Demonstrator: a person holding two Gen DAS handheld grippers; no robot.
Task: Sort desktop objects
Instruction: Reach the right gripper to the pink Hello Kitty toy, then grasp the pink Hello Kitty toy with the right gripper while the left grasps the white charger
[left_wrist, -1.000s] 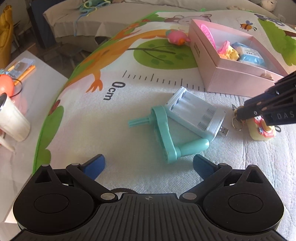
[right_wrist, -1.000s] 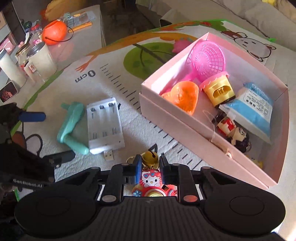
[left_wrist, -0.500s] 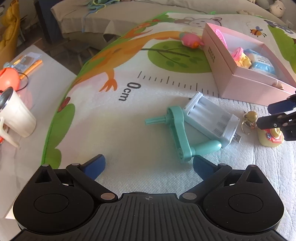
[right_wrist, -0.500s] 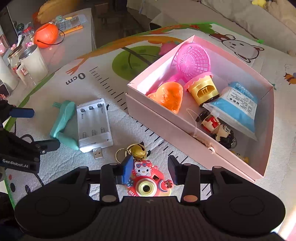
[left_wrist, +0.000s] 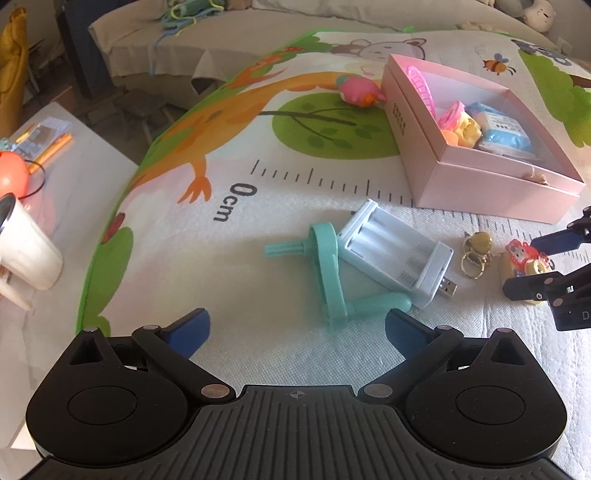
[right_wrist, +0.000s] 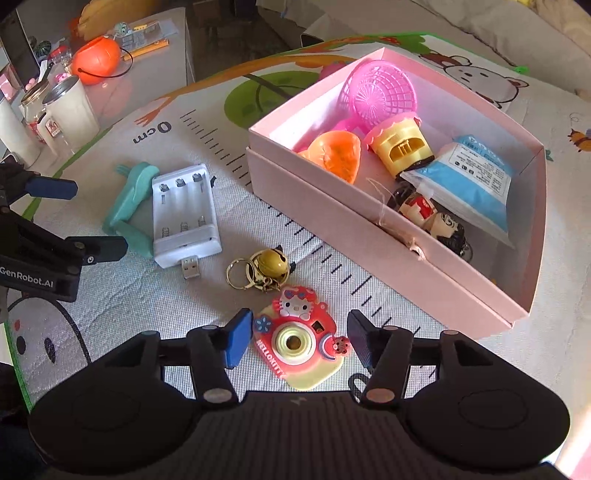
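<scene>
A pink Hello Kitty toy camera keychain (right_wrist: 297, 343) (left_wrist: 524, 260) lies on the play mat between the fingers of my right gripper (right_wrist: 297, 328) (left_wrist: 541, 264). The jaws are opening and a gap shows on each side of the camera. Its gold bell and rings (right_wrist: 271, 264) lie just ahead. A white battery charger (right_wrist: 184, 214) (left_wrist: 395, 254) rests against a teal crank handle (left_wrist: 328, 273). My left gripper (left_wrist: 297, 321) (right_wrist: 79, 218) is open wide just short of that handle, holding nothing. The pink box (right_wrist: 332, 229) (left_wrist: 491, 192) holds several toys and a blue packet.
A pink bird toy (left_wrist: 360, 92) lies on the mat behind the box. On a side table to the left stand a white mug (left_wrist: 26, 251), jars, an orange pumpkin bucket (right_wrist: 96, 61) and pens. A sofa runs along the far side.
My right gripper's jaws were shut on the toy camera and have spread apart, leaving it flat on the mat. The left gripper has hardly moved.
</scene>
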